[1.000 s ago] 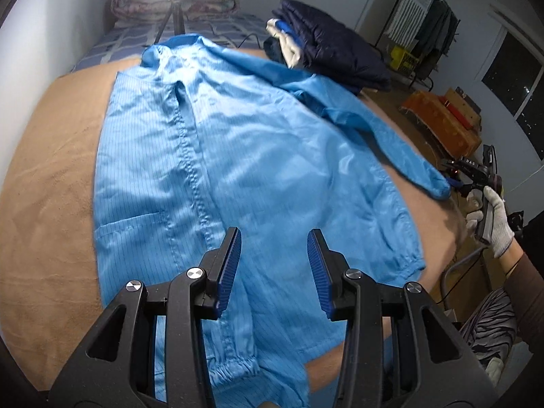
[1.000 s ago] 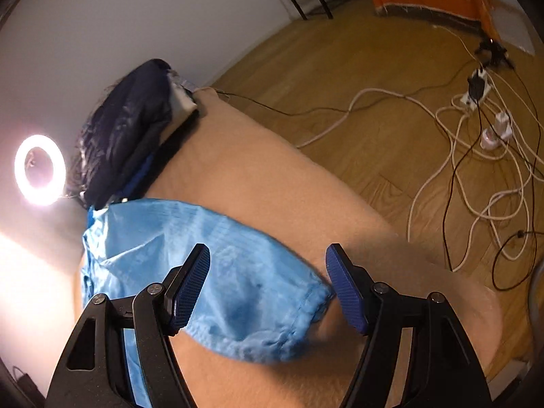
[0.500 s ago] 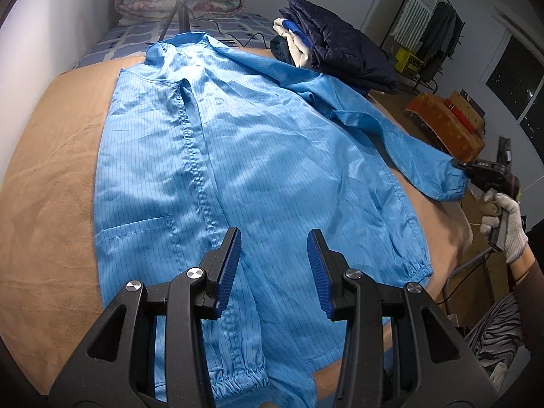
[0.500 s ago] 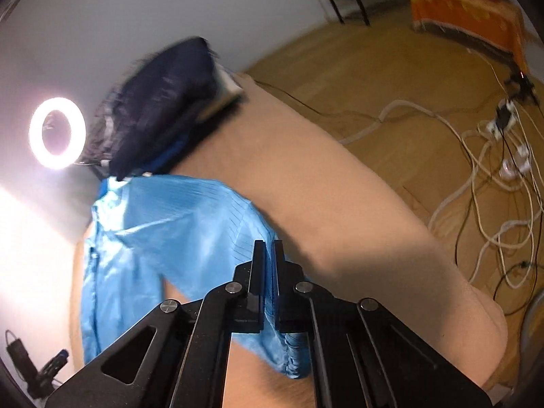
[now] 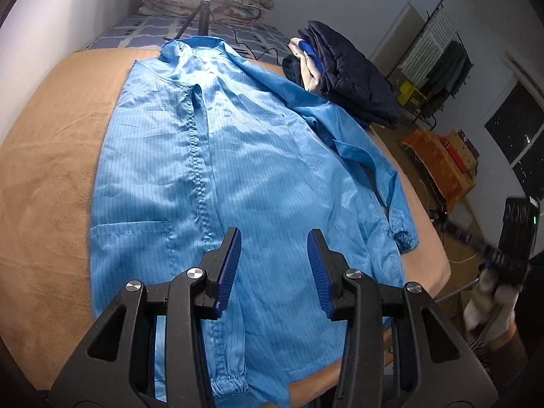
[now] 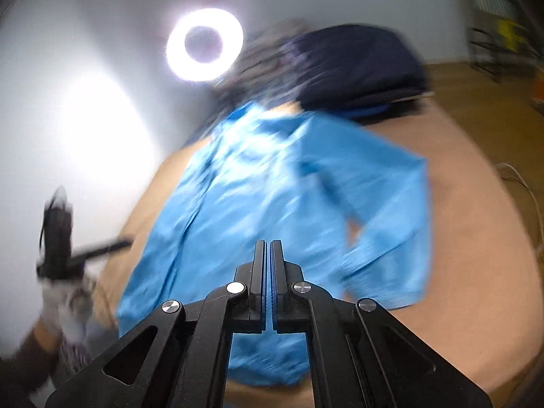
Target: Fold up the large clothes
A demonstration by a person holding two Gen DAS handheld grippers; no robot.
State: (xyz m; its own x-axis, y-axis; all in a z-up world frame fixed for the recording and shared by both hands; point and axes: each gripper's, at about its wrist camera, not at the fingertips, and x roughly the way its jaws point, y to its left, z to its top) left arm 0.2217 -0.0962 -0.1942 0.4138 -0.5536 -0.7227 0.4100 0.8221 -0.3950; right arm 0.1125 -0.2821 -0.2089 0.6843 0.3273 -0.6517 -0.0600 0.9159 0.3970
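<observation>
on the tan blanket (image 5: 51, 176) the blue coat (image 5: 238, 156) lies spread front-up, collar toward the ring light (image 6: 204, 44). your right-side sleeve (image 5: 370, 170) is already doubled in along the coat's edge, cuff near the hem; the other sleeve (image 5: 224, 350) lies down the front. your left gripper (image 5: 273, 268) hovers wide open above the hem, holding nothing. your right gripper (image 6: 267, 272) is pressed closed, apparently on nothing, though that view is blurred. body folds remain.
</observation>
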